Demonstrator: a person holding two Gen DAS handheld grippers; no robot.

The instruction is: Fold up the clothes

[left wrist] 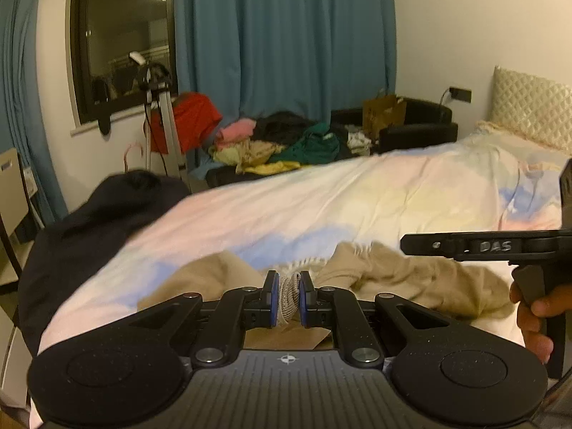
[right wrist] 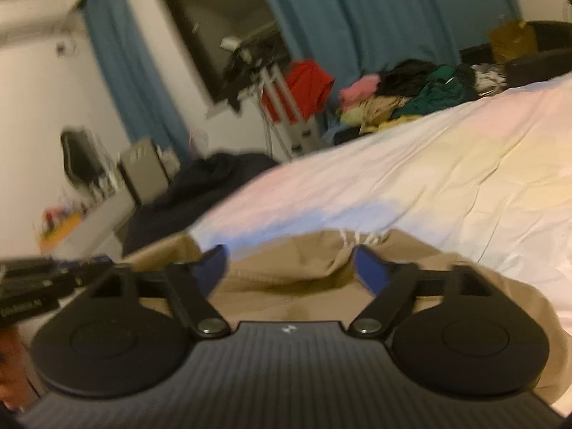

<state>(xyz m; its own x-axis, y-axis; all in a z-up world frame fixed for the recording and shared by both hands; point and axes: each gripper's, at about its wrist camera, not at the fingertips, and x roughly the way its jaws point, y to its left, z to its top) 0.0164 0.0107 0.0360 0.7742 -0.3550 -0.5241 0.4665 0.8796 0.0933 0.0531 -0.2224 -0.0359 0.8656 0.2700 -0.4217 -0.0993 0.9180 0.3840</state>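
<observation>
A tan garment (left wrist: 411, 279) lies crumpled on the pastel bedsheet (left wrist: 321, 200). My left gripper (left wrist: 289, 298) is shut on the garment's white ribbed waistband, pinched between its blue pads. The right gripper shows at the right of the left wrist view (left wrist: 464, 246), held just above the garment. In the right wrist view my right gripper (right wrist: 289, 266) is open, its blue pads spread wide over the tan garment (right wrist: 293, 286). The left gripper's body shows at that view's left edge (right wrist: 43, 279).
A dark garment (left wrist: 89, 221) lies at the bed's left edge. Beyond the bed stands a black sofa (left wrist: 411, 125) with a pile of mixed clothes (left wrist: 279, 143). A tripod (left wrist: 161, 118) and a red cloth (left wrist: 189, 118) stand by the window.
</observation>
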